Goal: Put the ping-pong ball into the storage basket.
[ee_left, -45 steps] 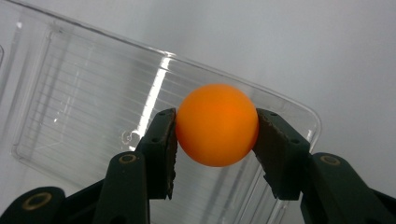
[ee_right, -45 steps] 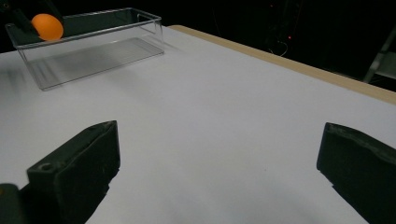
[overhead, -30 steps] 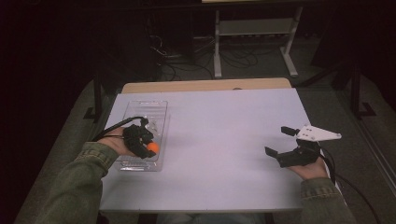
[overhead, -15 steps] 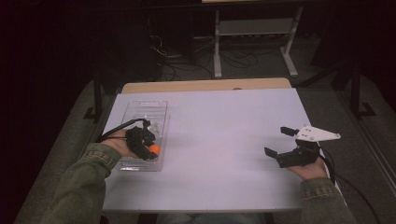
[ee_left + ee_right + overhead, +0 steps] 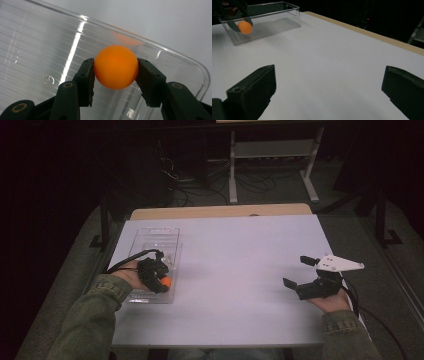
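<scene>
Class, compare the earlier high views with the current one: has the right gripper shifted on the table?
No. The right gripper sits at the same spot by the table's right edge, jaws open.

Dim lab: bare table, floor cables.

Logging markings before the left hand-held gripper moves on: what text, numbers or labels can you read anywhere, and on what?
"3": embossed in the floor of the clear plastic bin, faint, so the reading is uncertain.
Orange ball: no print on the side that shows.
White table: no writing.
</scene>
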`<state>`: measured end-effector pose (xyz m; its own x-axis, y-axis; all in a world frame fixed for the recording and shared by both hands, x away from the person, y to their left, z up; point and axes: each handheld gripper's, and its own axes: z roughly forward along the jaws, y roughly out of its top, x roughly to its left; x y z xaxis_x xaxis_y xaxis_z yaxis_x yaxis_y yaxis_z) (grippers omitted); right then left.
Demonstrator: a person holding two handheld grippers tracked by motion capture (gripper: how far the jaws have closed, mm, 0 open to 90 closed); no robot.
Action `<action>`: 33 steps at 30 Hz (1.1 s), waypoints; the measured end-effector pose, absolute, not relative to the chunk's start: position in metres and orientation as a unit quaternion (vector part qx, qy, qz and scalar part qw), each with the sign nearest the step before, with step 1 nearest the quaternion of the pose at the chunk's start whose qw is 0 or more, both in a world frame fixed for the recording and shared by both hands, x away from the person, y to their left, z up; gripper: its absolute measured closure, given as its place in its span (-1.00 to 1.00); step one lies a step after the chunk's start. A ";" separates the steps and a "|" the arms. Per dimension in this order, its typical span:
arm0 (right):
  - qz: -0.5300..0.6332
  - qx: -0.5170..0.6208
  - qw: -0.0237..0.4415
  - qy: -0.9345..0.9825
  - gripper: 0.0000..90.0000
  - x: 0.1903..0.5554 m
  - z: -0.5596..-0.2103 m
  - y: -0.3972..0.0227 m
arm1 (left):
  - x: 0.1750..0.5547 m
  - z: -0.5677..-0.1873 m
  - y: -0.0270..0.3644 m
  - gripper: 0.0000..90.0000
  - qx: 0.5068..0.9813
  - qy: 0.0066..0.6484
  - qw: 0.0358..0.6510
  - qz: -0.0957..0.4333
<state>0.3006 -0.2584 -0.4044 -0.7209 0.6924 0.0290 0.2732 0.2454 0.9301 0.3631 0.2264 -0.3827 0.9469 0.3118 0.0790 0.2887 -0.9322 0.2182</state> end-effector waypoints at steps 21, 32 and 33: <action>0.527 0.316 0.200 0.763 -1.00 0.300 -0.404 -0.258 | 0.359 -0.372 0.230 -0.13 0.977 0.169 0.113 0.065; 0.527 0.317 0.200 0.763 -1.00 0.299 -0.404 -0.259 | 0.356 -0.354 0.238 -0.16 0.974 0.174 0.122 0.085; 0.527 0.318 0.200 0.763 -1.00 0.299 -0.404 -0.259 | 0.356 -0.352 0.239 -0.20 0.972 0.178 0.127 0.088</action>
